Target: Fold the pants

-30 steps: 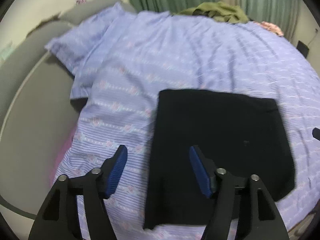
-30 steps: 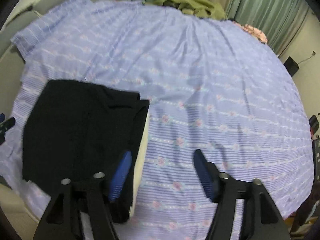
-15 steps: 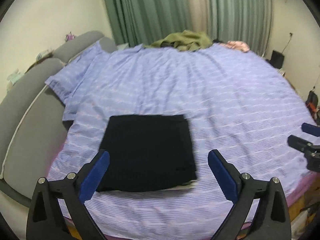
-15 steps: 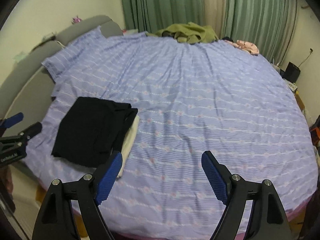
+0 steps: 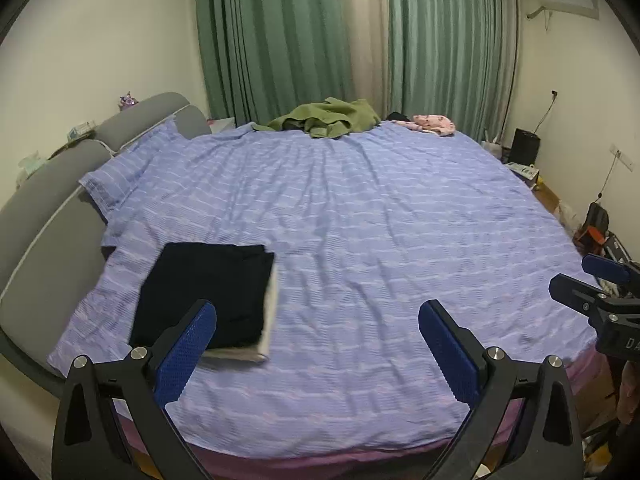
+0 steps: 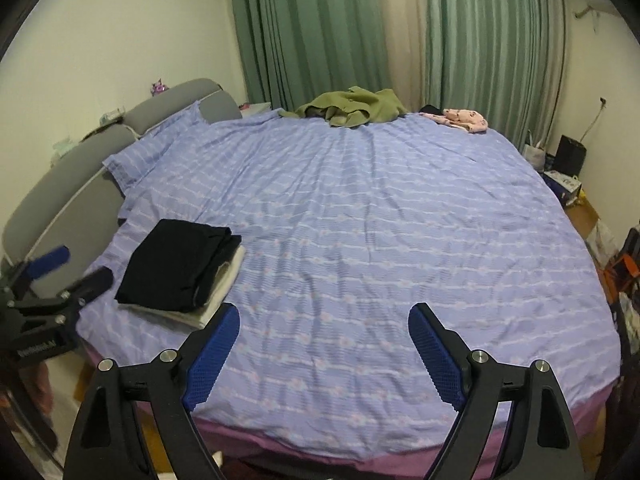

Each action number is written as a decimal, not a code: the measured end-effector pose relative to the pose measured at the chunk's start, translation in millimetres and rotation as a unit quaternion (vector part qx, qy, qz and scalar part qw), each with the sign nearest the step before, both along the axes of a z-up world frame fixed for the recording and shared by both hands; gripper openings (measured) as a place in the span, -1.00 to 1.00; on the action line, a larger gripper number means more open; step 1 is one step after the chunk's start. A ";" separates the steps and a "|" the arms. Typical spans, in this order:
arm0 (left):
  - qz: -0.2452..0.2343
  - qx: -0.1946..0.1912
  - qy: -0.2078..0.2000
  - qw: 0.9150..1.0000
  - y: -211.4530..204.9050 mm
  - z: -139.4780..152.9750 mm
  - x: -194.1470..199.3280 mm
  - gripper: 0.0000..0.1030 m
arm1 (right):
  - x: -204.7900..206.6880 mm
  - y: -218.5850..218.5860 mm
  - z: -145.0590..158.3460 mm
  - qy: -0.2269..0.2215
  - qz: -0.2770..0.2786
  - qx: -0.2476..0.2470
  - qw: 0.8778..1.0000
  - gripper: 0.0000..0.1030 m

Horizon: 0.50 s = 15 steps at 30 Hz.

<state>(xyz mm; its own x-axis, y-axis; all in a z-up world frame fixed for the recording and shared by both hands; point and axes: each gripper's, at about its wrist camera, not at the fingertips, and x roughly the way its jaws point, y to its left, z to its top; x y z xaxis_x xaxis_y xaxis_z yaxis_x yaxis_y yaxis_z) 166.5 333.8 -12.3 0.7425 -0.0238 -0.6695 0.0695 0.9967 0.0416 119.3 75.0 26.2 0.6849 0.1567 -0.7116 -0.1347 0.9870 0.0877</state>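
1. Pants point(image 5: 208, 292): black, folded into a flat rectangle, lying on the bed point(image 5: 360, 220) near its left front corner, close to the grey headboard point(image 5: 48, 216). They sit on top of a folded pale garment point(image 6: 224, 284) that sticks out along the right and front edges.
2. Fold looks finished, judging by the neat stack; nothing is touching it.
3. Left hand-held gripper point(image 5: 318, 336): released, jaws spread wide and just been opening, nothing between them. Pants only appear behind its left pad point(image 5: 188, 348); no contact.
4. Right hand-held gripper point(image 6: 320, 340): also released, jaws just been opening, only the bedsheet visible between them. Well apart from the stack.
5. Handling guess: soft, light, limp fabric, not fragile. Layers will slide and unfold if lifted by one edge. Best to pinch all layers at the folded edge, or at two corners at once, one per gripper.
6. Hard to tell: number of layers, and where the waistband or leg ends are, since black cloth hides the detail. What the pale garment is, unclear.
7. Far edge of the bed: crumpled olive garment point(image 5: 328, 120) and a pink one point(image 5: 434, 123), both well apart from the stack.
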 end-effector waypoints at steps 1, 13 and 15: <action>0.000 0.000 -0.002 1.000 -9.7 0.7 -5.2 1.00 | -4.9 -6.6 1.1 -0.001 0.001 0.001 1.000 0.69; -0.009 0.005 -0.020 1.000 -72.0 20.4 -47.1 1.00 | -52.0 -69.5 14.2 -0.013 -0.008 0.015 1.000 0.70; -0.009 0.004 -0.027 1.000 -75.0 25.6 -51.2 1.00 | -56.6 -72.8 15.9 -0.016 -0.010 0.019 1.000 0.70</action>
<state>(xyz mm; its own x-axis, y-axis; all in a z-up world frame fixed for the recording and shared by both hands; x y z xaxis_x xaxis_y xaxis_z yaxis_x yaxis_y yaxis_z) 115.3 258.8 13.3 0.7771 -0.0320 -0.6286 0.0851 0.9949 0.0545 62.7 2.2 42.1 0.7103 0.1693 -0.6832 -0.1180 0.9855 0.1215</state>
